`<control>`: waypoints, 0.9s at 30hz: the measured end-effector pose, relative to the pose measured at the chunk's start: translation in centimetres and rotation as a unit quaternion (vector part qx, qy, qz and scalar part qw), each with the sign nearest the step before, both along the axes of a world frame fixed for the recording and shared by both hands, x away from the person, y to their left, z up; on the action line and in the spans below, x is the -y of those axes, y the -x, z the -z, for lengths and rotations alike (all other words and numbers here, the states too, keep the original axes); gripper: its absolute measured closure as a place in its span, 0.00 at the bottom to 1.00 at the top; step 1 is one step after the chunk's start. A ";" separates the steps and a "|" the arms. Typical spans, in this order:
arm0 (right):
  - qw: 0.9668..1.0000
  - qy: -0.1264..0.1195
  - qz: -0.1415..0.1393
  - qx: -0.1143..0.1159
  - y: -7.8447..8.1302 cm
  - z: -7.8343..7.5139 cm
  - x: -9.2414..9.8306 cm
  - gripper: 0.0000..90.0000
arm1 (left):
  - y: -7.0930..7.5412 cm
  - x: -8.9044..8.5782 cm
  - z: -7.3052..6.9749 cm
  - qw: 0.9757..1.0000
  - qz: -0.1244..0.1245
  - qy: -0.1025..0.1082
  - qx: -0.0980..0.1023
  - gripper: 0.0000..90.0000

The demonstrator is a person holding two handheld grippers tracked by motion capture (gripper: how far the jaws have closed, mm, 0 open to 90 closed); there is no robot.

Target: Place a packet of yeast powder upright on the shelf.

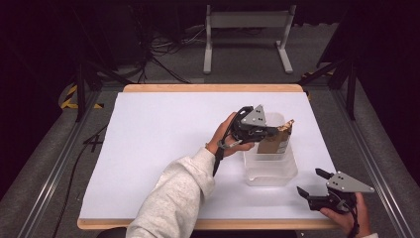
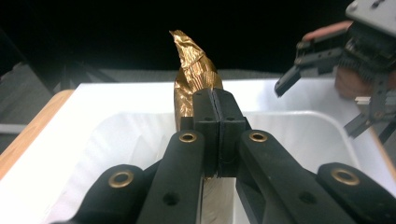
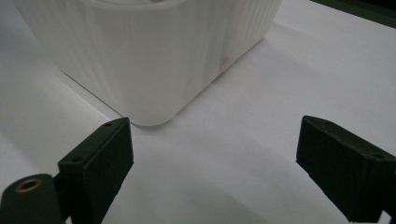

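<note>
The left gripper (image 1: 270, 133) hangs over the far end of the clear plastic tub (image 1: 270, 171), its jaws pressed together on the edge of a gold foil pouch (image 1: 277, 139). In the left gripper view the crinkled gold top (image 2: 191, 70) stands up just past the closed tips, with the tub's white interior spread below. The pouch looks upright and partly down inside the tub, so the step in hand seems to be lowering it in, or lifting it out; the pictures do not settle which. Either way the next move calls for a steady vertical path that keeps the pouch off the tub's far wall. Apart from the pouch, the tub appears empty. To the right, near the table's (image 1: 148, 148) front edge, the right gripper (image 1: 309, 183) rests low with its jaws wide apart, holding nothing and pointed toward the tub's rounded near corner (image 3: 154, 112).
</note>
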State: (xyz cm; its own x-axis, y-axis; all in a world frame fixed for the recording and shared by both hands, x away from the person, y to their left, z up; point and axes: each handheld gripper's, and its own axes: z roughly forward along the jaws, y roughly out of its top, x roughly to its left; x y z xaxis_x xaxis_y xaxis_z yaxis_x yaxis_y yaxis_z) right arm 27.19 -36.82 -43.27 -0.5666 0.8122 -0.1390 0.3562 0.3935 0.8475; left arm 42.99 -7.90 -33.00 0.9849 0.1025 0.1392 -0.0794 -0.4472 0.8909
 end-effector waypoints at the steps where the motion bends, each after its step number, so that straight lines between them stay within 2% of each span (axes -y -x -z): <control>1: 1.000 0.000 0.001 0.001 0.0 0.0 0.1 0.13 | 0.0 -0.1 0.1 1.000 -0.001 0.005 -0.004 1.00; 7: 1.000 0.000 0.000 0.004 0.0 -0.1 0.0 0.13 | 0.1 -0.5 0.4 1.000 -0.009 0.011 -0.006 0.99; 10: 1.000 0.001 0.002 0.004 0.0 -0.1 0.0 0.13 | 0.3 -0.8 0.4 1.000 -0.013 0.015 -0.004 0.94; 13: 1.000 0.001 0.003 0.004 0.0 -0.1 0.1 0.13 | 0.4 -1.6 0.1 0.999 -0.025 0.024 0.001 0.90; 15: 1.000 0.000 0.003 0.006 0.0 -0.1 0.1 0.13 | 0.4 -2.2 -0.1 0.999 -0.023 0.031 0.001 0.88; 17: 1.000 -0.001 0.004 0.007 0.0 -0.1 0.1 0.13 | 0.4 -2.9 -0.4 0.999 -0.039 0.035 0.005 0.83; 21: 1.000 0.000 0.004 0.008 0.0 -0.1 0.1 0.13 | 0.6 -4.7 -0.7 0.998 -0.048 0.042 0.010 0.78; 22: 1.000 0.000 0.004 0.008 -0.1 -0.1 0.1 0.13 | 0.8 -5.1 -0.7 0.998 -0.051 0.037 0.015 0.76; 23: 1.000 0.000 0.005 0.009 -0.1 -0.1 0.1 0.13 | 1.0 -5.5 -0.8 0.998 -0.056 0.028 0.028 0.74; 25: 1.000 0.001 0.005 0.010 -0.1 -0.1 0.1 0.13 | 1.4 -6.6 -0.7 0.998 -0.057 0.024 0.032 0.72; 27: 1.000 0.001 0.005 0.010 -0.1 -0.2 0.1 0.13 | 1.9 -7.5 -0.5 0.997 -0.070 0.009 0.044 0.67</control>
State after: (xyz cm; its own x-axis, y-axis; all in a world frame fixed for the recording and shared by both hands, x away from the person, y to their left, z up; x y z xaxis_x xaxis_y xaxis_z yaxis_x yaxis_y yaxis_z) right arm 27.30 -36.89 -43.11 -0.5547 0.8181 -0.1516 0.3432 0.3910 0.8540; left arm 41.10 -0.36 -32.54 0.9451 0.2408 0.2210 -0.0954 -0.4435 0.8912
